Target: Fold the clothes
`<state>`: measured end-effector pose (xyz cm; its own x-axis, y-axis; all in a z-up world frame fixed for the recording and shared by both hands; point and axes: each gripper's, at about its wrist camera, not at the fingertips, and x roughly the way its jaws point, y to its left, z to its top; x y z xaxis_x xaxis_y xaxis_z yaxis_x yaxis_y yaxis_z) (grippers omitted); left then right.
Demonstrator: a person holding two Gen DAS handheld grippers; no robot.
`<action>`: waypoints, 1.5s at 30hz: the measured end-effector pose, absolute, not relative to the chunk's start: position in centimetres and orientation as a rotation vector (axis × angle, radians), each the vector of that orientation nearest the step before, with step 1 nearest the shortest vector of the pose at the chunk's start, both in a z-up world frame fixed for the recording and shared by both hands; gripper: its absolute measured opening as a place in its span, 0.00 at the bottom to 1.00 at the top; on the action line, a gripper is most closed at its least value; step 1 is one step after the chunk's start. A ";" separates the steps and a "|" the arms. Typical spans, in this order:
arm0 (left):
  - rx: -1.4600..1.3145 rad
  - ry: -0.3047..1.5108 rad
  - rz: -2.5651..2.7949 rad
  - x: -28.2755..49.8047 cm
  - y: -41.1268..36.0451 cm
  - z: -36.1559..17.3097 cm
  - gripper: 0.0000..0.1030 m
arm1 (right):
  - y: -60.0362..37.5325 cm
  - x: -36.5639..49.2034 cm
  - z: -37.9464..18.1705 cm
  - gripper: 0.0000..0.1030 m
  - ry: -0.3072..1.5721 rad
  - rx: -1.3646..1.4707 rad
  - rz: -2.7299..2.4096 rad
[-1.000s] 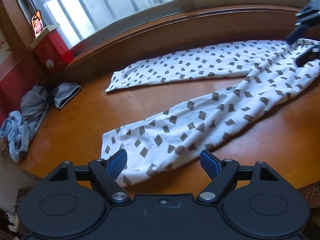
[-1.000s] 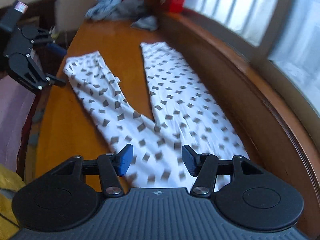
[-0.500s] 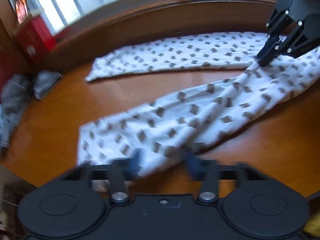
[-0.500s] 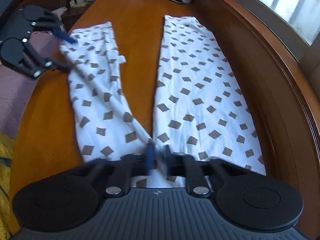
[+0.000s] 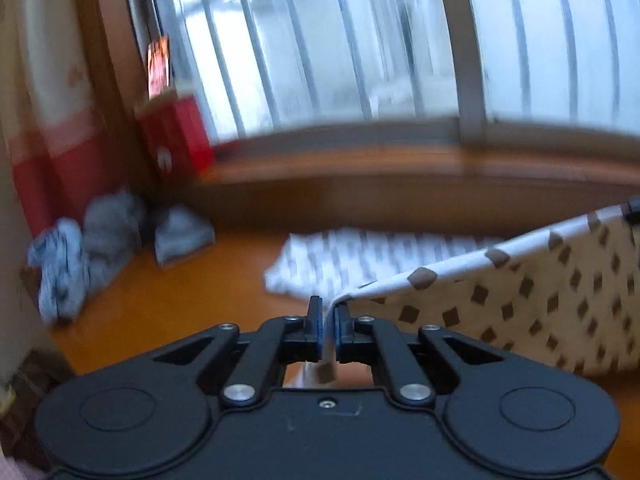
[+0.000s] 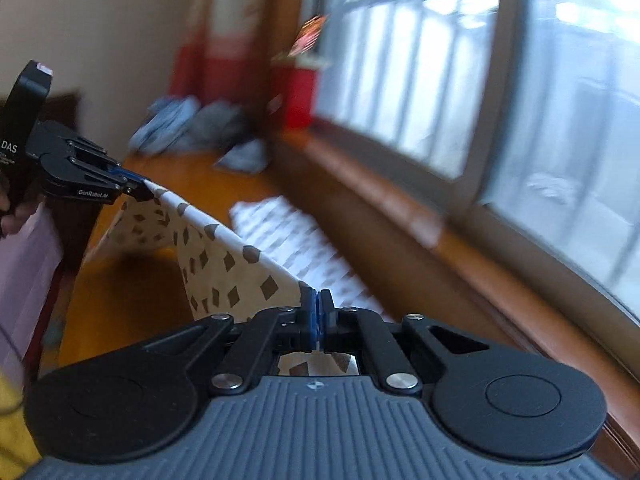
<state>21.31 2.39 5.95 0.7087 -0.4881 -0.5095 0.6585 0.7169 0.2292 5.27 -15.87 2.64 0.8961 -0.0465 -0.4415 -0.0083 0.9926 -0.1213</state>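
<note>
A wooden table (image 5: 168, 304) stood beside a barred window (image 5: 360, 40). White patterned trousers (image 5: 500, 300) were partly raised off it — one leg lay flat on the table near the window, the other hung taut in the air between both tools. The left gripper (image 5: 328, 312) was clenched on its hem end; the right gripper (image 6: 317, 304) pinched the other end. Grey crumpled clothes (image 5: 104, 236) lay at the far corner, near a red box (image 5: 176, 144).

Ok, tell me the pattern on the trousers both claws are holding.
The trousers are white with small grey-brown diamond shapes scattered all over, clearest in the right wrist view.
</note>
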 end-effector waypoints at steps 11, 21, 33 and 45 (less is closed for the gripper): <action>0.626 0.490 -0.795 33.7 -10.5 1.0 0.09 | -20.2 14.9 -4.0 0.01 0.540 -0.096 -0.356; 0.890 0.489 -0.822 36.7 -13.9 -5.7 0.42 | -19.7 12.1 -4.0 0.29 0.652 -0.003 -0.713; 1.125 0.422 -0.833 32.6 -12.4 -6.1 0.39 | -21.8 -8.6 -6.6 0.38 0.782 0.303 -1.397; 1.132 0.555 -0.865 25.6 -4.5 -3.4 0.64 | -22.3 -10.9 -7.8 0.45 0.856 0.170 -1.341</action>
